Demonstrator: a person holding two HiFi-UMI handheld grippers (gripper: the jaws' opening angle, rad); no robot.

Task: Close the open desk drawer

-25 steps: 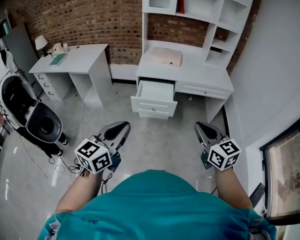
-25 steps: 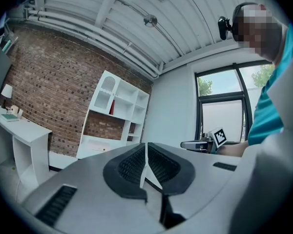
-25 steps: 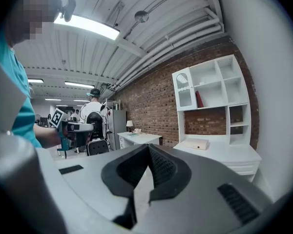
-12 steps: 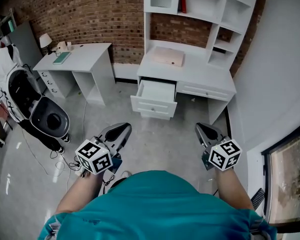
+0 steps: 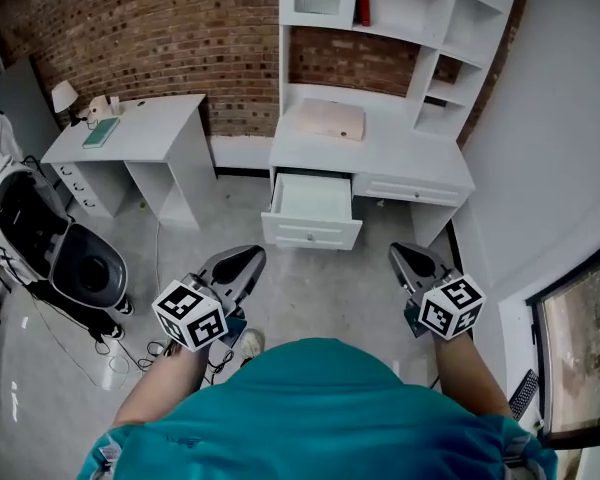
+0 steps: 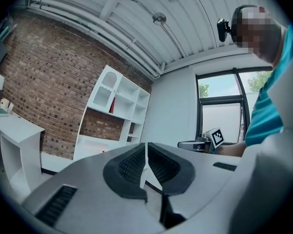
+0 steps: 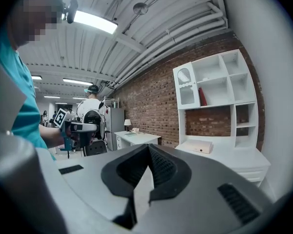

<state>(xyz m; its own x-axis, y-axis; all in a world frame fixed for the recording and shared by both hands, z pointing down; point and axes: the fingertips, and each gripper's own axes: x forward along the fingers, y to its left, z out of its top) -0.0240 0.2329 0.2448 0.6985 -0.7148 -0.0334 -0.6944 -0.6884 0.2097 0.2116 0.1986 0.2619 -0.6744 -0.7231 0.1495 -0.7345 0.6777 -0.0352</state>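
The drawer point(image 5: 310, 206) stands pulled out of the white desk point(image 5: 380, 153) at 12 o'clock from the person. Its white front faces them and its tray looks empty. Both grippers are well apart from it, so the step in hand appears to be the approach. The left gripper point(image 5: 245, 258) sits at about 11 o'clock from the person's chest and the right gripper point(image 5: 402, 256) at about 1 o'clock. Each has its jaws pressed together with nothing between them, and each points roughly level toward the desk. Jaws pressed together make a good blunt pusher, so there seems no reason to part them. The left gripper lines up more nearly with the drawer front, so it is probably the one to lead, while the right faces the closed drawer point(image 5: 410, 186) at 1 o'clock. The tips should meet the front panel near its middle, where a small dark knob seems to sit. The push should run straight toward 12 o'clock along the runners. A push at one corner would likely skew the drawer and jam it. A slow finish should keep it from bouncing back out. The flat box point(image 5: 330, 118) on the desktop lies beyond and above the drawer, clear of the push.
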